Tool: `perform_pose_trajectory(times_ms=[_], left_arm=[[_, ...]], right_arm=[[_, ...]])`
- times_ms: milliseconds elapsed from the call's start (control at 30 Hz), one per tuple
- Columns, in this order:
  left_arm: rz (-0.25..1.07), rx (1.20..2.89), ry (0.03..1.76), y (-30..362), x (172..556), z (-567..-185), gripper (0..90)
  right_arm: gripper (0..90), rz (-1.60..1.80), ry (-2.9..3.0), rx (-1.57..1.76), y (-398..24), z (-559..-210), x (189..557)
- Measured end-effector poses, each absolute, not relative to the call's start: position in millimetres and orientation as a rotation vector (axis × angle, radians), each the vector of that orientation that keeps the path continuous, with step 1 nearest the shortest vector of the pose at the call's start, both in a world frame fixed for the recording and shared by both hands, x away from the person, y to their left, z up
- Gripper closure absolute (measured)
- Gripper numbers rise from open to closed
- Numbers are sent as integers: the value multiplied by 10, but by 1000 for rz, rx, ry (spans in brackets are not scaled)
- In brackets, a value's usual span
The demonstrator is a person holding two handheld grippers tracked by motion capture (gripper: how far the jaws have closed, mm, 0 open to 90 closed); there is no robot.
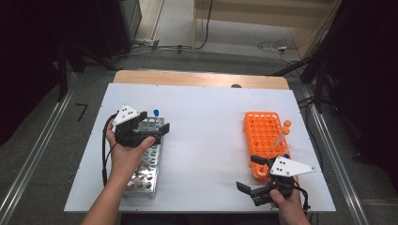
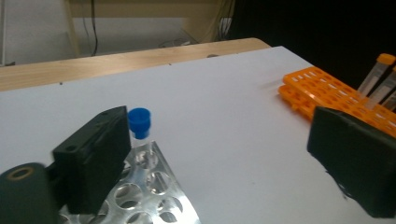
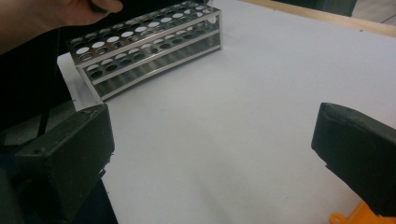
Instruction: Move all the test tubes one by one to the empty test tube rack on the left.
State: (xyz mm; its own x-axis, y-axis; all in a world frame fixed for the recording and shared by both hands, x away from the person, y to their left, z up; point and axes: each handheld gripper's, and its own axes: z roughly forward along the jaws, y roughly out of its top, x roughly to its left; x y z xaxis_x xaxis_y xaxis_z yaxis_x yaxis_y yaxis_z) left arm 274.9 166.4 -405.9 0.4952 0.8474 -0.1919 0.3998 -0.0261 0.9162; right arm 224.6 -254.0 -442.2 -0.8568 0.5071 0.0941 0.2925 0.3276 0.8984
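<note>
A silver metal tube rack lies at the left of the white table top, and a blue-capped tube stands in its far corner hole. My left gripper hovers over the rack's far end, open with nothing between its jaws. In the left gripper view the blue-capped tube rises from the metal rack just beside the left jaw, apart from it. An orange rack at the right holds orange-capped tubes along its right side. My right gripper stands open near the front edge, left of the orange rack's near end.
The white board lies on a wooden table whose far edge shows behind it. In the right gripper view the metal rack sits across bare white surface, with a hand over its far end. Grey floor and cables lie beyond.
</note>
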Motion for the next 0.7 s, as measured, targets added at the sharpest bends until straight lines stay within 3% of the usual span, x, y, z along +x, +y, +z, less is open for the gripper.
perform_pose_trajectory(times_ms=[700], left_arm=[[474, 1616, 911, 1556, 2105, -4086, 0]], right_arm=[[0, 1552, 2266, 812, -2899, -4260, 2298]])
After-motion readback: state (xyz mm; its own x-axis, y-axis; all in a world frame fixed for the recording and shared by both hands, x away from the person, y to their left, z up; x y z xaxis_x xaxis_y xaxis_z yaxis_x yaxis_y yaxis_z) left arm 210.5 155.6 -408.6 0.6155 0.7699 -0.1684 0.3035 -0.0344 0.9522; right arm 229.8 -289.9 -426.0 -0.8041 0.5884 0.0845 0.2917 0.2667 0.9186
